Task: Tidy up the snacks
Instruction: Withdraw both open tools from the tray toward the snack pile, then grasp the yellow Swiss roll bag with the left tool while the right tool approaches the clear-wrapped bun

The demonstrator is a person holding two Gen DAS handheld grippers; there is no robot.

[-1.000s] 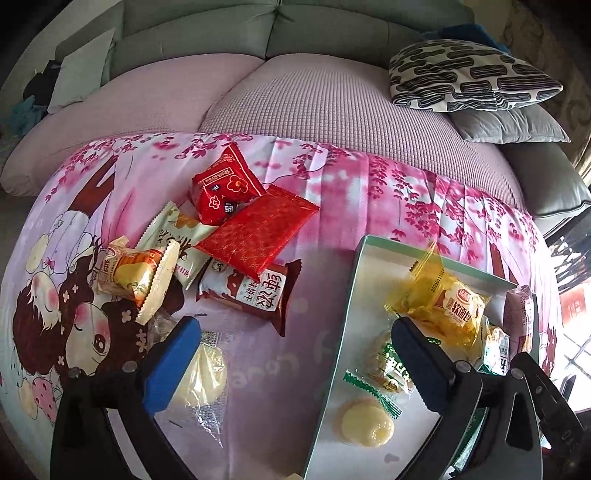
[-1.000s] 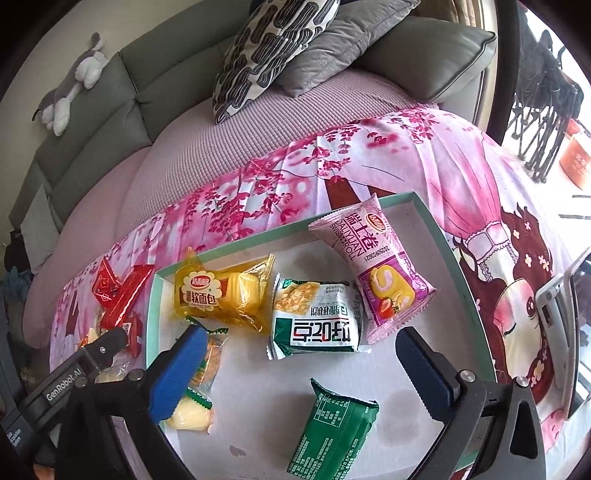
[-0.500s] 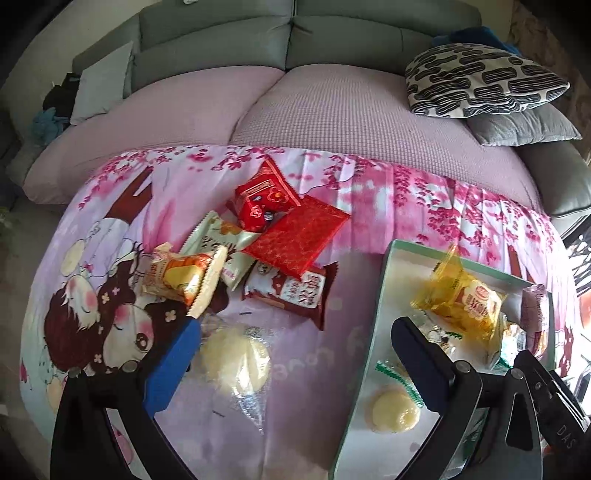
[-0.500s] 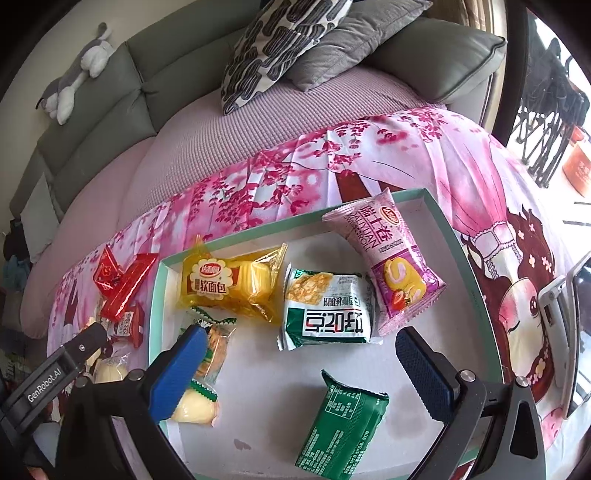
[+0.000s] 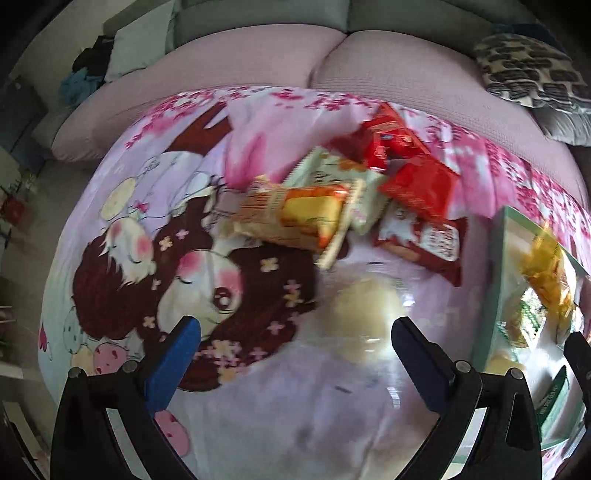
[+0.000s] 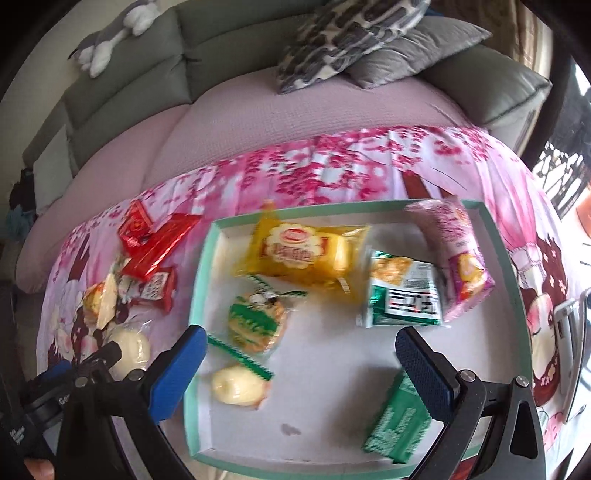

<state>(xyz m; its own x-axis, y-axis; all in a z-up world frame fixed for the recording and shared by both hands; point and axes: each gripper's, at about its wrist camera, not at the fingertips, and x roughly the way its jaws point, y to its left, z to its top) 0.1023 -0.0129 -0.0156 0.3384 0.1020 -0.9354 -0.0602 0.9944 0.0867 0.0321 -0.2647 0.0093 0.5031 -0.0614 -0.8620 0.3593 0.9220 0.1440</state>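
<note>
Left gripper (image 5: 295, 345): jaws wide apart, holding nothing, above the pink printed cloth (image 5: 258, 122). The clear-wrapped pale bun (image 5: 364, 314) lies on the cloth between the fingers, nearer the right one; contact cannot be told, as the view is blurred.

Landmark: the green-rimmed tray (image 6: 201, 291). All loose snacks lie on the cloth left of it. Beyond the bun, further left of the tray, is the orange cake pack (image 5: 295, 218), overlapping a pale green pack (image 5: 354, 184). Just left of the tray rim is a brown-and-white pack (image 5: 424, 240). Behind it lie a flat red pack (image 5: 419, 188) and a red pouch (image 5: 388, 136), the pouch at the far end of the pile.

Right gripper (image 6: 301, 354): jaws wide apart, empty, over the near half of the tray. Inside the tray: a small yellow bun (image 6: 238, 384) near the left wall, a green-striped cracker pack (image 6: 256, 321) behind it, a yellow bread pack (image 6: 303, 251) at the far left, a green-and-white pack (image 6: 404, 291) right of centre, a pink roll pack (image 6: 458, 254) leaning on it at the far right, and a dark green pack (image 6: 399, 421) in the near right corner.

A sofa (image 6: 258, 110) with a patterned cushion (image 6: 343, 33) stands behind the cloth.
</note>
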